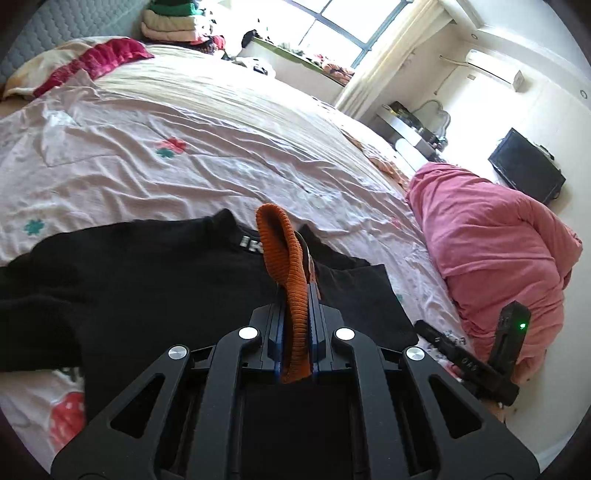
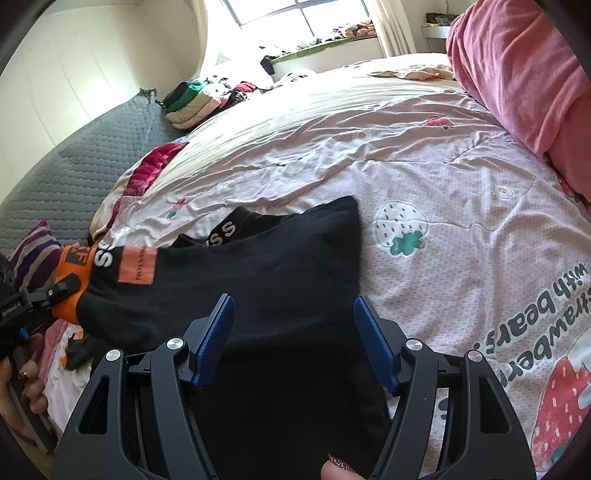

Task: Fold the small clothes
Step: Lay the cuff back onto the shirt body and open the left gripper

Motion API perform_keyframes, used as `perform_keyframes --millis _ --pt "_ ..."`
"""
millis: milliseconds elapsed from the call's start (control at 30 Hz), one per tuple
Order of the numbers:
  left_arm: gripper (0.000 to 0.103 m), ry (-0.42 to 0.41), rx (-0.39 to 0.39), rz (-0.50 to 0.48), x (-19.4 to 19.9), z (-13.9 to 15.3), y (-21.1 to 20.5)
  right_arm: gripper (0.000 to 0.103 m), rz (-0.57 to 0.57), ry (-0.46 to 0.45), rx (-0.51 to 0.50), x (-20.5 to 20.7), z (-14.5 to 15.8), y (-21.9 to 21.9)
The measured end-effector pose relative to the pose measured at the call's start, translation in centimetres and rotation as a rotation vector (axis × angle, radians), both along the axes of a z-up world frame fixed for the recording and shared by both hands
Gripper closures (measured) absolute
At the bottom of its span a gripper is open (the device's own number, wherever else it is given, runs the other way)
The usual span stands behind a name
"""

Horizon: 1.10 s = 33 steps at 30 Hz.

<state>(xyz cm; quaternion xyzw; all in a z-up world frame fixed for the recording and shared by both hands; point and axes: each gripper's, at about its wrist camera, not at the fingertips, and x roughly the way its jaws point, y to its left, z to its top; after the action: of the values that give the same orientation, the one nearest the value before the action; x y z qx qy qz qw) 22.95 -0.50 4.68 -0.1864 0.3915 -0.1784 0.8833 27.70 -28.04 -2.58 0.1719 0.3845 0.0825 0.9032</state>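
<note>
Between the left fingers: the left gripper [image 1: 295, 295] is clamped on the orange ribbed cuff [image 1: 291, 266] of a black sock [image 1: 155, 280]; the cuff loops up toward 12 o'clock beyond the fingertips.
Sock position, left wrist view: the black fabric spreads on the bed sheet [image 1: 184, 155] from 9 o'clock to 3 o'clock of the gripper, with a white-lettered band just left of the cuff.
Right gripper: the right gripper [image 2: 293, 343] stands with its blue ribbed pads [image 2: 216, 341] wide apart, holding nothing; the black sock [image 2: 258, 288] lies directly below and between them.
Sock position, right wrist view: the sock stretches from between the pads toward 9 o'clock, where its orange cuff [image 2: 72, 284] sits in the left gripper [image 2: 55, 291].
Surface: a pale pink, wrinkled bed sheet printed with strawberries, flowers and lettering.
Room: a pink quilt [image 1: 498, 251] is bunched at 3 o'clock in the left wrist view; folded clothes [image 1: 173, 26] are stacked at 11 o'clock; a bright window [image 1: 343, 26] lies at 12 o'clock; a grey quilted headboard [image 2: 74, 162] stands at 10 o'clock in the right wrist view.
Textures: knitted rib on the cuff, smooth black knit on the sock body, grooved blue gripper pads.
</note>
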Motion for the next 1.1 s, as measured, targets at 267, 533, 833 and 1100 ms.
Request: perform_keyframes --millis 267,533,833,1100 --pt "0.099 0.048 0.017 0.025 -0.1 -1.8 1.8 0.037 -0.005 -0.004 -0.041 0.0 0.0 0.2" --pt "0.098 0.105 0.073 0.023 -0.1 -4.1 2.3 0.037 0.049 0.011 -0.096 0.5 -0.9 2.7" --pt "0.089 0.053 0.169 0.047 -0.8 -2.8 2.4 0.037 0.148 0.021 -0.159 0.9 -1.8 6.0" --pt "0.067 0.136 0.273 -0.036 0.0 -6.3 -1.2 0.037 0.181 0.057 -0.214 1.1 -3.0 7.1"
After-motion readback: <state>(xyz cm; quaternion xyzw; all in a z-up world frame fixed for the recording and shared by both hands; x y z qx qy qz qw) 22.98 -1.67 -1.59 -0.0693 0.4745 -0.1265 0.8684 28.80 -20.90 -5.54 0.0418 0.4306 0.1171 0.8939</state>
